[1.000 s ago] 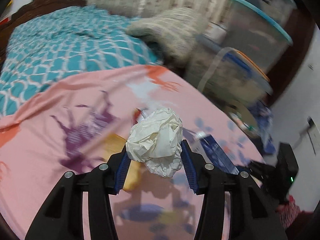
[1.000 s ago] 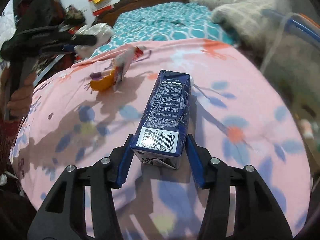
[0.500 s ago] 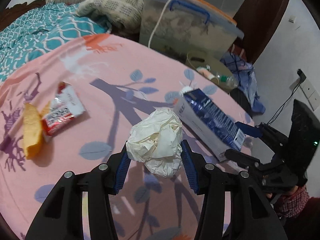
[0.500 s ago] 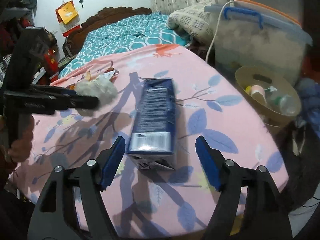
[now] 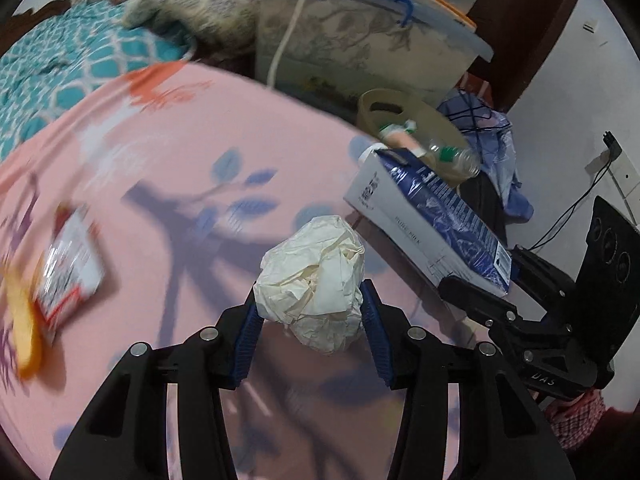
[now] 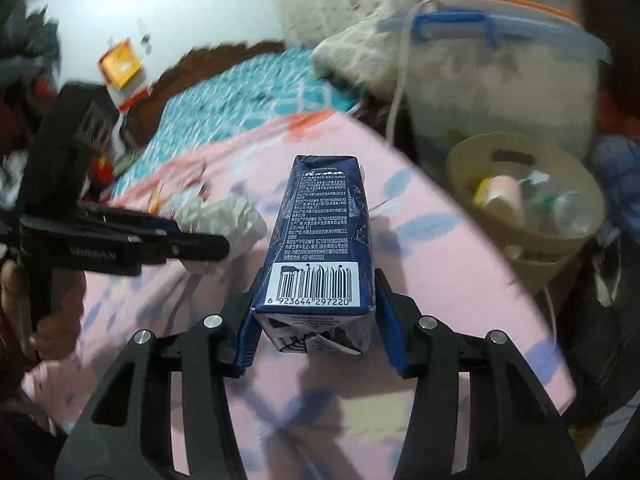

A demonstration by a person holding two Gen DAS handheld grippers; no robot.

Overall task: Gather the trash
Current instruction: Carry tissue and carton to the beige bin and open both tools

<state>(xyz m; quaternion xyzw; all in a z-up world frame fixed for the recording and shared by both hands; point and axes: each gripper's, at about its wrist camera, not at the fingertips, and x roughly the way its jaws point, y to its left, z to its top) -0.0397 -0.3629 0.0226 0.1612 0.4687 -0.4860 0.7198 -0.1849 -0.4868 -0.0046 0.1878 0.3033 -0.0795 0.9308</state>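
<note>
A: Pink flowered sheet; left gripper (image 5: 310, 312) clenched on the crumpled white paper ball (image 5: 314, 282), lifted off it. Step?

B: Carrying to bin. Right gripper (image 6: 316, 320) grasps the dark blue milk carton (image 6: 320, 236). Next: both over the tan round waste bin (image 6: 524, 196), ahead-right, then release.

A: View difference?

B: Left view alone shows the red-white snack wrapper (image 5: 68, 270) and orange peel (image 5: 24, 328), far left of its fingers.

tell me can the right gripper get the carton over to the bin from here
Probably yes. The right gripper is shut on the carton, and the bin sits open ahead to its right, past the bed's edge, with nothing between. The left gripper with its tissue is off on the other side.
</note>
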